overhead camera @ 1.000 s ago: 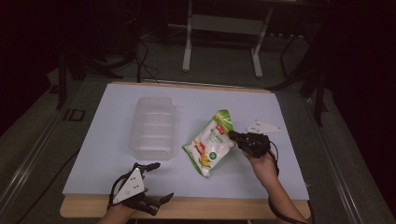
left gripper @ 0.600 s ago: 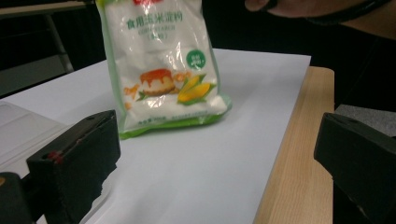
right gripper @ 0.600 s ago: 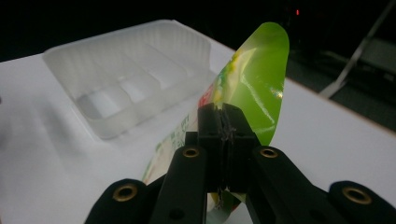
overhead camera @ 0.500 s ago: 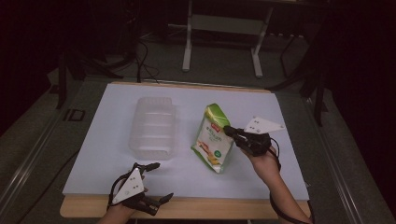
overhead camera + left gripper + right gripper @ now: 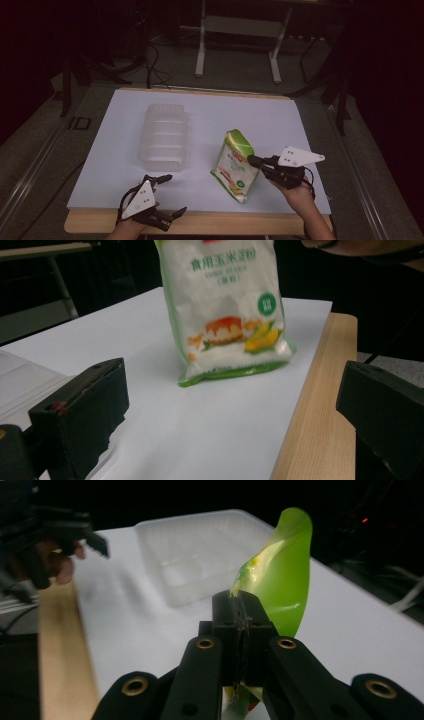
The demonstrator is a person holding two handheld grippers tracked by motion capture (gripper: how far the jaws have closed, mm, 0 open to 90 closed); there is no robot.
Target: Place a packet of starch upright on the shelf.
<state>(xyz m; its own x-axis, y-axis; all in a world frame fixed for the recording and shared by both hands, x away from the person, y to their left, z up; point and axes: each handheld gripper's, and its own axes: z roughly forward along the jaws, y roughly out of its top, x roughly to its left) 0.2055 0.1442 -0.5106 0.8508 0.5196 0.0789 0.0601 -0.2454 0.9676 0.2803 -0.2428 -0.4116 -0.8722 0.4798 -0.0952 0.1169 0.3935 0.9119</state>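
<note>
White tabletop (image 5: 310, 125), upright green-topped pouch (image 5: 235, 165) clamped in right tongs (image 5: 253, 161); left tongs (image 5: 170, 194) gaping.

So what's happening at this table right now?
A person is working with a hand-held gripper in each hand. The right gripper has its fingers shut on the edge of a green and white food bag, holding it upright on the white table. The left gripper rests open near the table's front edge. A clear plastic container sits beside the bag.
</note>
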